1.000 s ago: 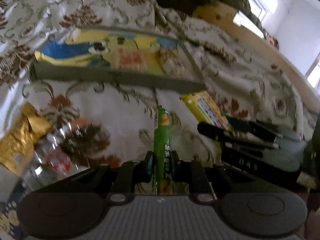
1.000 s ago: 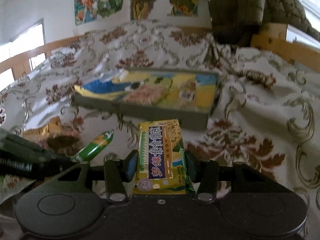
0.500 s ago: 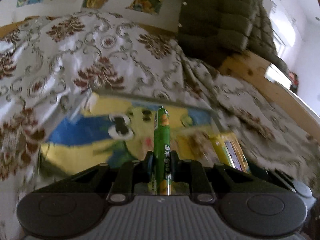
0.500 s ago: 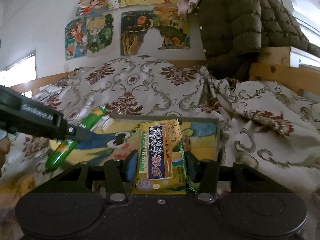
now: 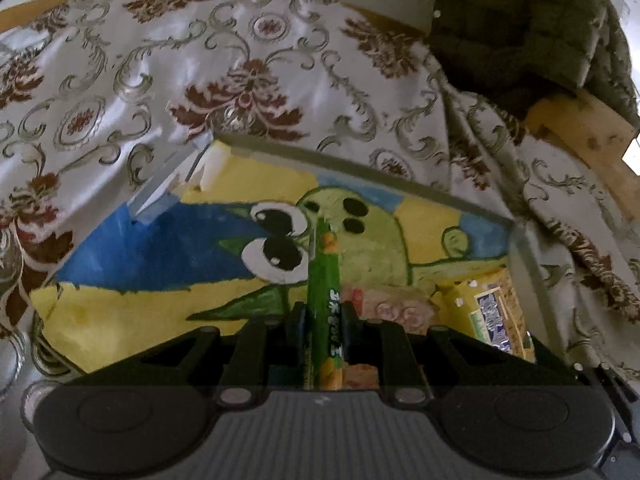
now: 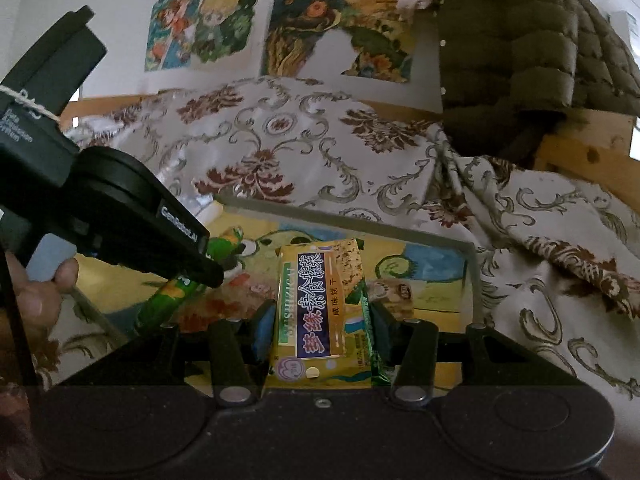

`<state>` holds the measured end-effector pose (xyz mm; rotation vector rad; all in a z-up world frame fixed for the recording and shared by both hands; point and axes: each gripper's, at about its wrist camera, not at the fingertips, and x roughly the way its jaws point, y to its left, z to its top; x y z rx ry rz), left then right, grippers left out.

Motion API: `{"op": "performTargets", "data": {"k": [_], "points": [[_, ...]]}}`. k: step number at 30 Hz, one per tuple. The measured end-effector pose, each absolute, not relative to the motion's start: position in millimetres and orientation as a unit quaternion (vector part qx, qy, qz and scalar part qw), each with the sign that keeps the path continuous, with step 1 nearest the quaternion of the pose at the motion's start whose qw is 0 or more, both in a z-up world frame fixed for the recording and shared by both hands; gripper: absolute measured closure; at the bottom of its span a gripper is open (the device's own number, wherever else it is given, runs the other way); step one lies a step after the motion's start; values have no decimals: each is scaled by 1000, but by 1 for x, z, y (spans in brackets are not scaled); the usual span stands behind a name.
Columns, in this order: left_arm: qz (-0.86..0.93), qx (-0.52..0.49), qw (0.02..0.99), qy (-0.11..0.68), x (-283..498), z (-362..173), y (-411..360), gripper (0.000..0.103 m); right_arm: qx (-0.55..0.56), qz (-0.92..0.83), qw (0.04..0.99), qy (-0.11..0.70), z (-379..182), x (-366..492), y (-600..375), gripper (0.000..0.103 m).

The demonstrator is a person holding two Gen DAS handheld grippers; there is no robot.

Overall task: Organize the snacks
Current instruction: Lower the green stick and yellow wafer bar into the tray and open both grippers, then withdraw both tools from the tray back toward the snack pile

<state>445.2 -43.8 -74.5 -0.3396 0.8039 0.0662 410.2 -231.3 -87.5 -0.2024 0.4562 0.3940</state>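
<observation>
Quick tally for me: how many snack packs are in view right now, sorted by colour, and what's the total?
Green stick pack, held in the left gripper: 1
Yellow cracker pack, held in the right gripper: 1
Reddish packet lying in the tray, blurred: 1
Total: 3

Right gripper (image 6: pixel 320 320) clamps yellow biscuit pack (image 6: pixel 320 304) over cartoon-lined tray (image 6: pixel 472 280) on floral bedspread (image 6: pixel 300 140); left gripper (image 6: pixel 216 276) (hand-held) pinches green snack stick (image 6: pixel 168 300) alongside.
</observation>
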Motion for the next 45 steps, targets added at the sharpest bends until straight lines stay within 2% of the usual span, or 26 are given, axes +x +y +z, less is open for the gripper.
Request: {"op": "performTargets", "data": {"k": [7, 12, 16, 18, 22, 25, 29, 32, 45], "points": [[37, -160, 905, 392, 443, -75, -46, 84, -139, 186, 946, 225, -93, 409, -222, 49], [45, -157, 905, 392, 440, -72, -47, 69, -140, 183, 947, 223, -93, 407, -224, 37], [45, -163, 908, 383, 432, -65, -45, 46, -126, 185, 950, 216, -86, 402, -228, 26], [43, -167, 913, 371, 424, -59, -44, 39, -117, 184, 953, 213, -80, 398, -230, 22], [44, -171, 924, 340, 406, -42, -40, 19, -100, 170, 960, 200, -64, 388, -235, 10], [40, -171, 932, 316, 390, -27, -36, 15, -81, 157, 966, 188, -48, 379, -239, 2], [52, -172, 944, 278, 364, -5, -28, 5, -63, 140, 972, 177, -25, 364, -243, 1], [63, -158, 951, 260, 342, 7, -25, 1, -68, 138, 972, 177, -11, 351, -245, 1], [88, -129, 963, 221, 241, 24, -8, 1, -44, 121, 981, 145, 23, 271, -245, 1]]}}
